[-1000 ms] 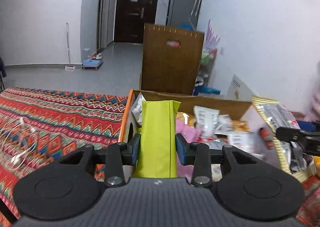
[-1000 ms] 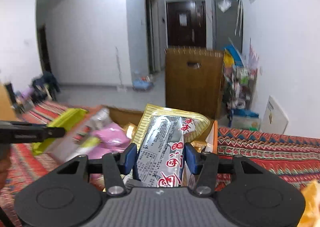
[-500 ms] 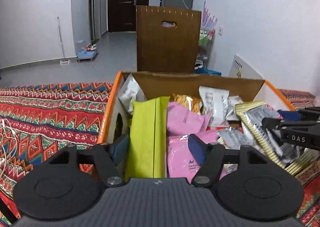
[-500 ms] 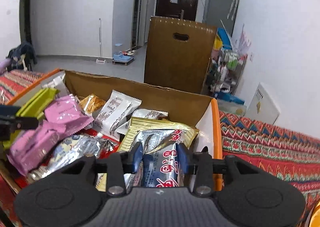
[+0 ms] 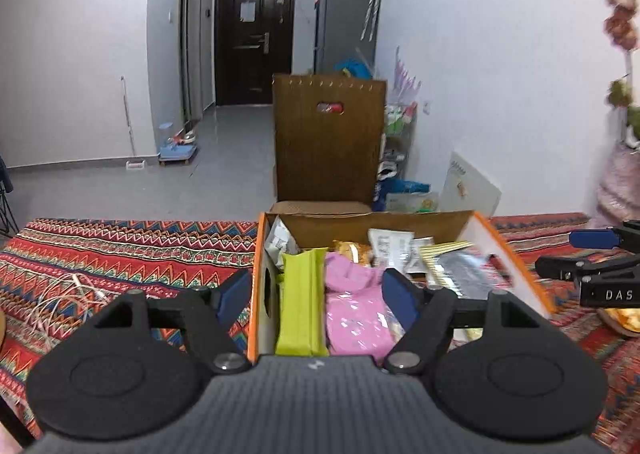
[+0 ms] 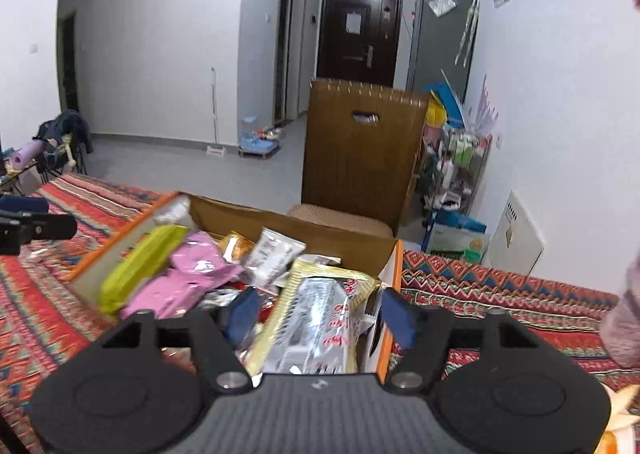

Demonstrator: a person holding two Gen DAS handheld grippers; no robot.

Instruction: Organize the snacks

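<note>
Right hand-held gripper (image 5: 592,254), opening, lettered "DAS", beside snack box (image 5: 516,254).

One open cardboard box with orange edges (image 5: 516,254). In it: one lime-green flat packet (image 5: 301,306), two pink plastic packets (image 6: 192,274), one silver-and-gold striped-edge packet (image 6: 320,318), two white sachets (image 5: 390,250) and one orange-gold crinkled packet (image 5: 352,250).

In front of me the orange-edged cardboard box (image 5: 516,254) holds my snacks: a lime-green packet (image 5: 301,306) standing against its left wall, pink packets (image 5: 352,310) beside it, and a silver-and-gold packet (image 6: 316,318) leaning at the right
</note>
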